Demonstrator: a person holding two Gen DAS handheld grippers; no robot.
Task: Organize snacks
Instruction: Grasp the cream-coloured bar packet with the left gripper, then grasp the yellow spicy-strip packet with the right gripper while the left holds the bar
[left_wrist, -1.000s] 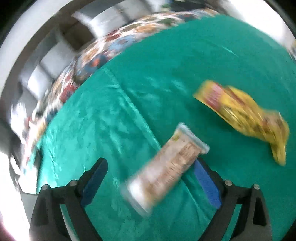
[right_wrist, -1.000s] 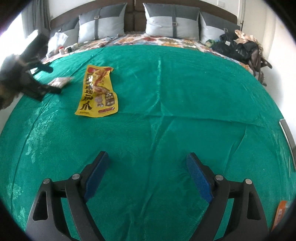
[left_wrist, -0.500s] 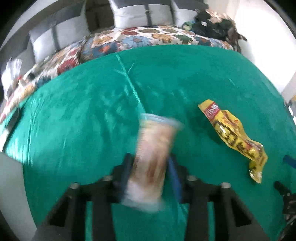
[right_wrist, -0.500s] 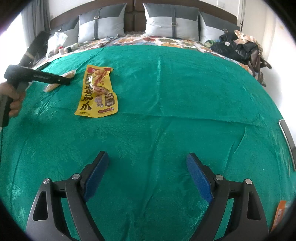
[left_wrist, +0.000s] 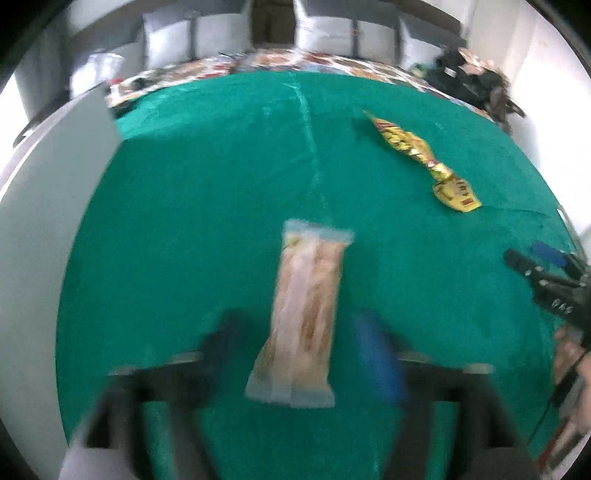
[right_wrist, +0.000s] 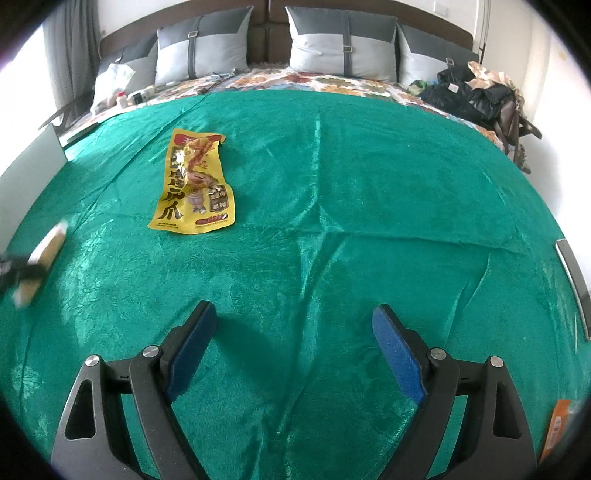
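Two snack packets (right_wrist: 195, 186) on green bedspread (right_wrist: 351, 192)

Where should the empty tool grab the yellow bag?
A guess: the yellow bag lies flat on the green blanket, long and narrow, its crinkled top end raised slightly. The right tool is open and empty. Come down from above and pinch across the narrow width at that crinkled top, where there is an edge to catch.

On the bedspread (right_wrist: 369, 206), the chicken-feet snack pouch (right_wrist: 194, 186) lies left of centre, before the 3 pillows (right_wrist: 341, 46). The clear snack packet (left_wrist: 304, 321) sits between the left gripper's (left_wrist: 299, 339) fingers.
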